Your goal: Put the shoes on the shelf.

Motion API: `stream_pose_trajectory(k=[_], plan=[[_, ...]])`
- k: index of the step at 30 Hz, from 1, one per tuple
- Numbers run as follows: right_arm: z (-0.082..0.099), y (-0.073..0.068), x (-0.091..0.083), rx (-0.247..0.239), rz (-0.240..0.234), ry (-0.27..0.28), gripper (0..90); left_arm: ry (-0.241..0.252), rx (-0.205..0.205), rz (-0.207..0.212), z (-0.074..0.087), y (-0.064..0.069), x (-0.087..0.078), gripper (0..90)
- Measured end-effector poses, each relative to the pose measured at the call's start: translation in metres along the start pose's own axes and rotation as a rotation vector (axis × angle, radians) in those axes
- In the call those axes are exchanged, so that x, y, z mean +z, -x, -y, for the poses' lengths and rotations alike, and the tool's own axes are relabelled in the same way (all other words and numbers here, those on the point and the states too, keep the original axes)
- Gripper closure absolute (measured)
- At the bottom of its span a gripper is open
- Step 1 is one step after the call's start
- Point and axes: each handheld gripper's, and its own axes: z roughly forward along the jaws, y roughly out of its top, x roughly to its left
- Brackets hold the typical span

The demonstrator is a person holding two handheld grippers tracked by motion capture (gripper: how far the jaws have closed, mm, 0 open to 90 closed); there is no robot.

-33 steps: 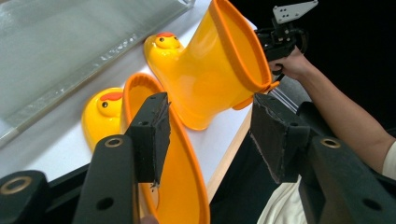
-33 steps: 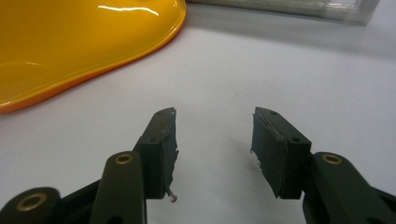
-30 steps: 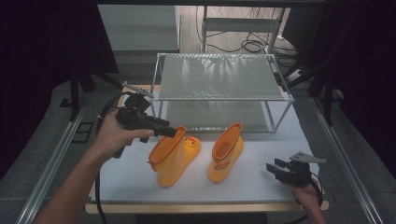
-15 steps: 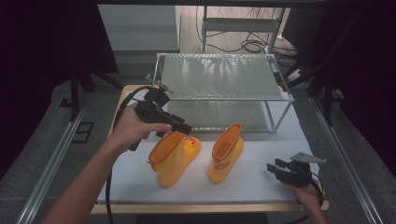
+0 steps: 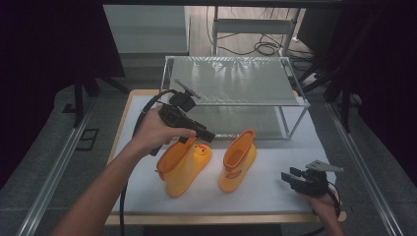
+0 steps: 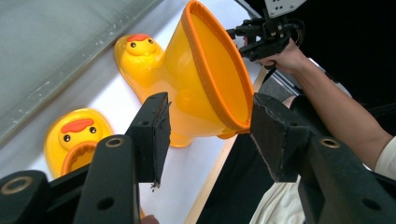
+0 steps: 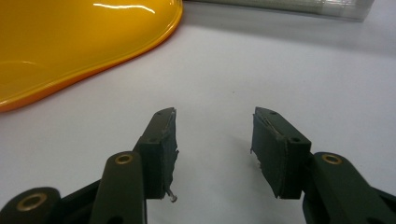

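L tool, jaws wide and empty, nearing left boot cuff; should straddle rim squarely. R tool idling open at bench's 4 o'clock.

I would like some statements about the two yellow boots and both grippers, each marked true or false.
1. Two yellow duck boots stand on the white table top. True.
2. The left gripper is shut on the left boot. False: its jaws are open, with the boot's rim between them.
3. The right gripper holds the right boot. False: it is open and apart from it.
4. A wire-mesh rack stands behind the boots. True.
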Motion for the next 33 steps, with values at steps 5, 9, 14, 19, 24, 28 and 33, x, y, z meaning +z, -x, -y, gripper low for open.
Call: stream_pose_trajectory(k=[5,9,14,19,24,28,33], plan=[[0.0,0.0,0.0,-0.002,-0.001,-0.003,49.4,-0.019,0.0,-0.001,-0.008,0.002,0.009,48.1],[0.0,0.0,0.0,-0.002,0.003,0.0,49.4,-0.027,0.0,0.007,-0.014,0.004,0.015,48.0],[0.0,0.0,0.0,0.001,0.002,0.003,49.4,-0.054,0.012,0.008,-0.021,0.006,0.023,48.0],[0.0,0.001,0.0,0.004,0.003,0.004,49.4,-0.068,0.009,0.012,-0.026,0.008,0.032,48.0],[0.0,0.001,-0.001,0.002,0.002,-0.002,49.4,-0.069,-0.009,0.023,-0.03,0.011,0.041,48.0],[0.001,0.001,0.0,0.001,0.005,-0.003,49.4,-0.077,-0.011,0.03,-0.033,0.011,0.047,48.0],[0.001,0.002,-0.001,0.001,0.004,-0.004,49.4,-0.092,-0.016,0.032,-0.037,0.012,0.055,48.0]])
